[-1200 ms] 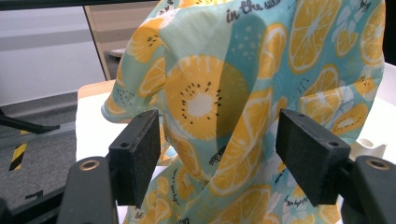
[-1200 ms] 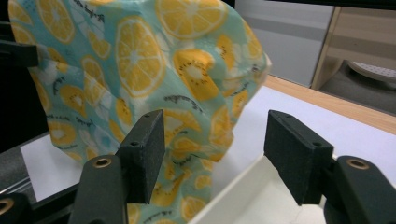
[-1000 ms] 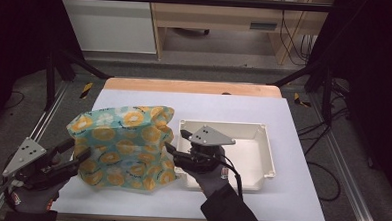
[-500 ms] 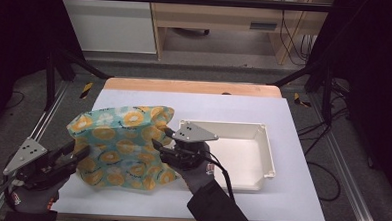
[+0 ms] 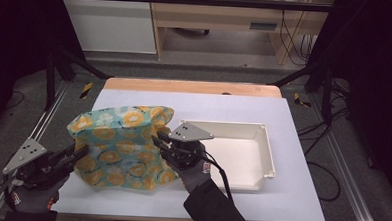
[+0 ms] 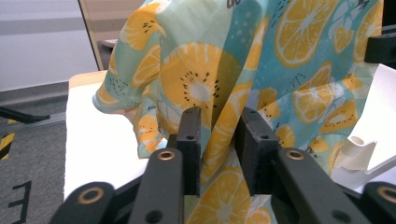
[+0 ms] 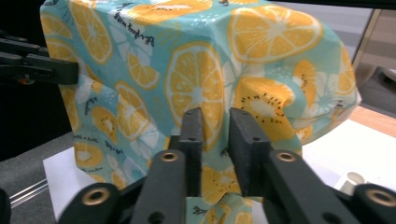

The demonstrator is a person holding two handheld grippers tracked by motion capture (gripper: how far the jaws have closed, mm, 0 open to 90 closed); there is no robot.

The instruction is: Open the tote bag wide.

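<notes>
**Citrus-print cloth held up between two tools**

A teal cloth point(image 5: 120, 144) printed with orange and kiwi slices stands raised above the white worktop point(image 5: 290, 194), bulging like a tent, left of centre. Its lower edge reaches down to the worktop surface.

Left tool point(image 5: 77, 153): held in a gloved hand point(image 5: 30, 198) at the near left corner, jaws reaching into the cloth's left side. In the left gripper view a fold of the fabric runs between the two black jaws, which are clamped on it.

Right tool point(image 5: 157, 139): held by a gloved hand point(image 5: 194, 170), jaws at the cloth's right edge. In the right gripper view a pinch of fabric sits between the nearly closed jaws, gripped.

A white rectangular plastic tray point(image 5: 265, 148) lies just beside the cloth on its right, with the right tool's grey plate over the tray's left end.
</notes>
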